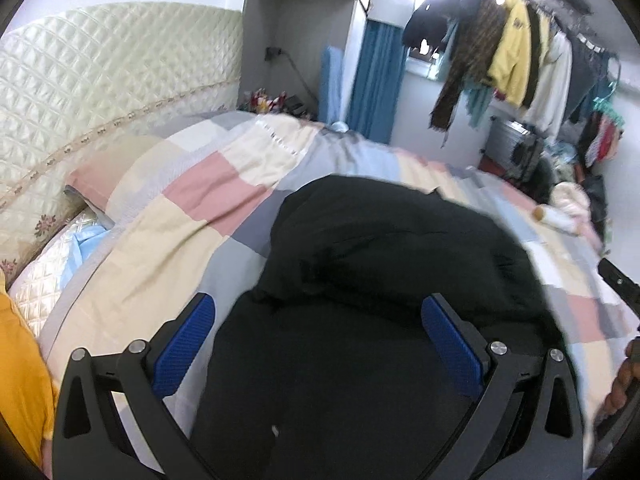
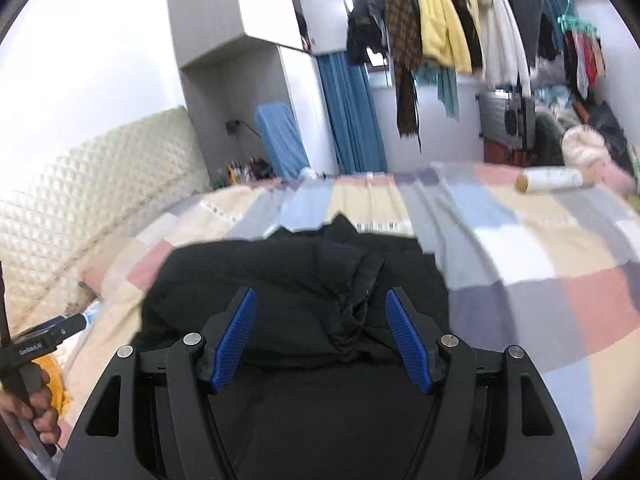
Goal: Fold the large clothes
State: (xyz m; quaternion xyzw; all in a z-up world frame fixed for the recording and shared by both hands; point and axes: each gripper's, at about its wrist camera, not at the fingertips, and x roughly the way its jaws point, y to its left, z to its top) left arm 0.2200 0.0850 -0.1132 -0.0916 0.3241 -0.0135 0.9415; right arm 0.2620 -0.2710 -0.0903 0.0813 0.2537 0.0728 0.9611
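A large black garment (image 1: 384, 248) lies bunched and partly folded on the bed's patchwork quilt (image 1: 168, 248). My left gripper (image 1: 318, 306) hovers over its near part, jaws wide open, blue pads (image 1: 184, 344) empty. In the right wrist view the same black garment (image 2: 288, 272) lies ahead, with a crumpled ridge down its middle. My right gripper (image 2: 320, 300) is open above it, blue pads (image 2: 408, 340) on either side of the ridge, holding nothing. The left gripper's handle (image 2: 36, 348) shows at the left edge.
A cream quilted headboard (image 1: 100, 80) and a pillow (image 1: 108, 168) lie left. A white roll (image 2: 550, 179) lies on the quilt at the far right. Hanging clothes (image 2: 440, 12), a blue curtain (image 2: 352, 112) and a grey cabinet (image 2: 232, 40) stand behind the bed.
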